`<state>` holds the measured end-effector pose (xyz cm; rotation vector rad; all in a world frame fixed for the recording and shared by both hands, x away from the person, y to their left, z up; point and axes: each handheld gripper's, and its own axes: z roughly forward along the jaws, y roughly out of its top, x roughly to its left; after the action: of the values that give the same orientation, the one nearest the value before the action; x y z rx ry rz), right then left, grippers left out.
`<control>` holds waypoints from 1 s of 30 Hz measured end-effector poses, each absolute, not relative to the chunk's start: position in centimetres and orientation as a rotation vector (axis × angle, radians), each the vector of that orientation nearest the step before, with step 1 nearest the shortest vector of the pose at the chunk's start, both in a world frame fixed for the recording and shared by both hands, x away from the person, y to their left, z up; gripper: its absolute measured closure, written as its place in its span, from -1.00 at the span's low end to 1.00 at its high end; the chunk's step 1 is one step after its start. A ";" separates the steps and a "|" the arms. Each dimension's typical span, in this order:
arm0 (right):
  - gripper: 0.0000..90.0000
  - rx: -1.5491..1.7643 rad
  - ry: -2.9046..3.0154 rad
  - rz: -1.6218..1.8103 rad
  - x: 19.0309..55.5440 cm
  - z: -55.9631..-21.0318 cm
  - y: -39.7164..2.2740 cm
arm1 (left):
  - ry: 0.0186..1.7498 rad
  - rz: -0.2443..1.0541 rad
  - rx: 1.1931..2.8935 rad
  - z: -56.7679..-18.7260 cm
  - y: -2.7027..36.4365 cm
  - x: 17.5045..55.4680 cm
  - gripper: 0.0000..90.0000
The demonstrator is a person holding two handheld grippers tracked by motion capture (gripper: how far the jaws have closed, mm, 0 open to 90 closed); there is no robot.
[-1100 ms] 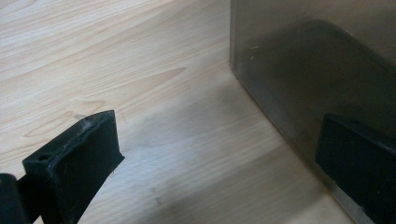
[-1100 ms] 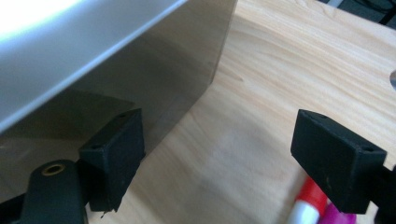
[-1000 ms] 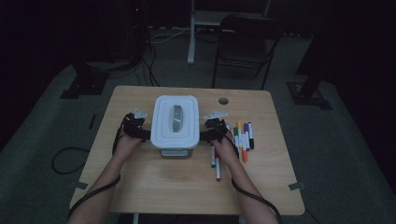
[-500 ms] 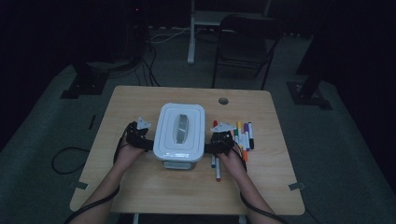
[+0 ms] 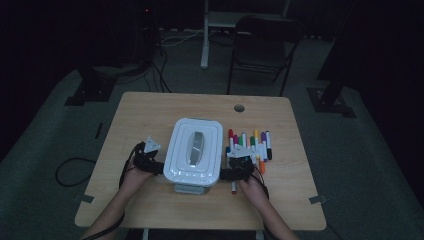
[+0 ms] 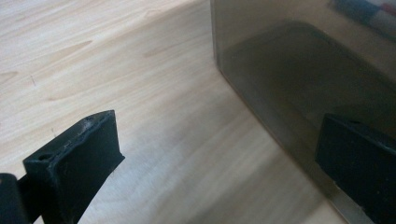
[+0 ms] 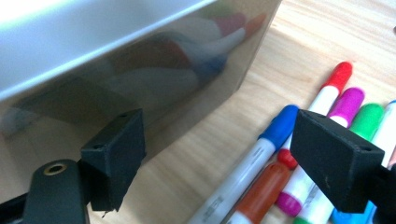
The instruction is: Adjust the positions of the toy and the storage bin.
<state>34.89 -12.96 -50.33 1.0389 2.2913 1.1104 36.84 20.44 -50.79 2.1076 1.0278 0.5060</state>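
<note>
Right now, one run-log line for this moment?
left gripper: open, at box left side | right gripper: open, at right side | markers: on table

Black blocky claw (image 7: 224,154), screw holes, trailing cable

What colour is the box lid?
White, with a grey handle in the middle; the lid shows best in the high view.

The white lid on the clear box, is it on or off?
On. The white lid sits flat over the clear box, covering its top in the high view.
</note>
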 end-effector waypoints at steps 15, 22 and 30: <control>-0.61 0.982 2.304 1.165 31.8 -50.4 -12.8 | 1.005 0.470 2.126 -51.7 21.3 33.6 -0.99; -0.71 0.997 2.292 1.137 32.6 -50.9 -13.7 | 1.046 0.442 2.056 -52.2 22.8 34.5 -0.99; -0.71 1.050 2.224 1.087 35.8 -50.5 -14.9 | 1.091 0.518 2.032 -51.1 23.4 37.6 -0.99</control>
<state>35.80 -14.94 -50.54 1.0502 2.2238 1.0874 37.65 23.42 -51.10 2.0320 1.0908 0.5176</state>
